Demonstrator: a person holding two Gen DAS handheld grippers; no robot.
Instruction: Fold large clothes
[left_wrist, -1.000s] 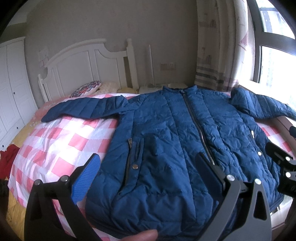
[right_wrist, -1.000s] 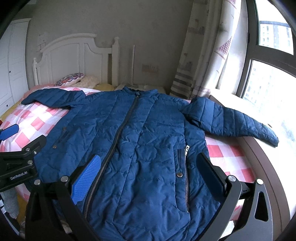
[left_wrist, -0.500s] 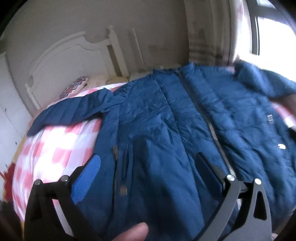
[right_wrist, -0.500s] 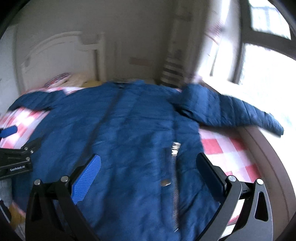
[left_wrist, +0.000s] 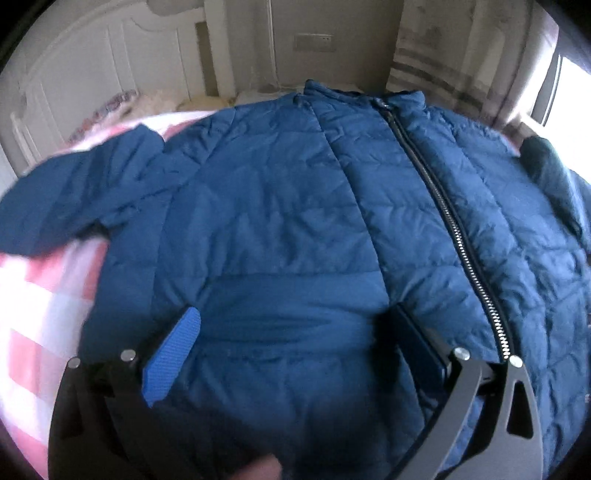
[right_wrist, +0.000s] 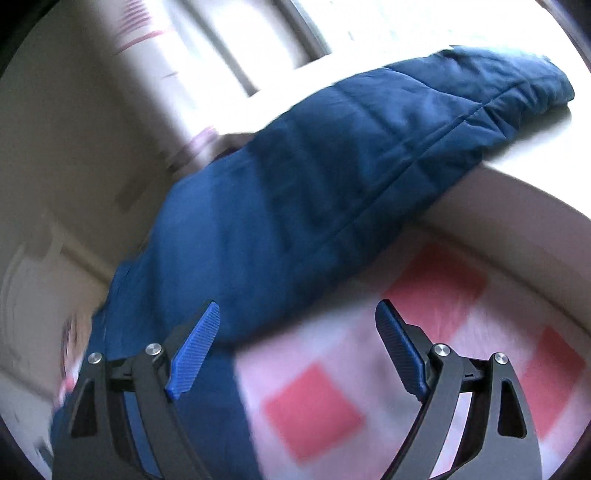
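Note:
A large blue quilted jacket (left_wrist: 295, 221) lies front up on the bed, zipper (left_wrist: 450, 218) closed, one sleeve (left_wrist: 74, 192) stretched out to the left. My left gripper (left_wrist: 291, 332) is open, low over the jacket's left front panel. In the right wrist view the jacket's other sleeve (right_wrist: 351, 166) runs from the body out onto the pale window ledge (right_wrist: 535, 147). My right gripper (right_wrist: 297, 328) is open and empty, just in front of this sleeve, over the checked sheet. This view is tilted and blurred.
The bed has a pink and white checked sheet (right_wrist: 369, 369). A white headboard (left_wrist: 122, 62) and pillows (left_wrist: 122, 103) stand at the far end. A curtain (left_wrist: 461, 55) and window (left_wrist: 569, 88) are on the right. A fingertip (left_wrist: 266, 469) shows at the bottom edge.
Both grippers have moved forward over the bed. The left one now sits closer over the jacket's front. The right one has swung right and tilted toward the right sleeve.

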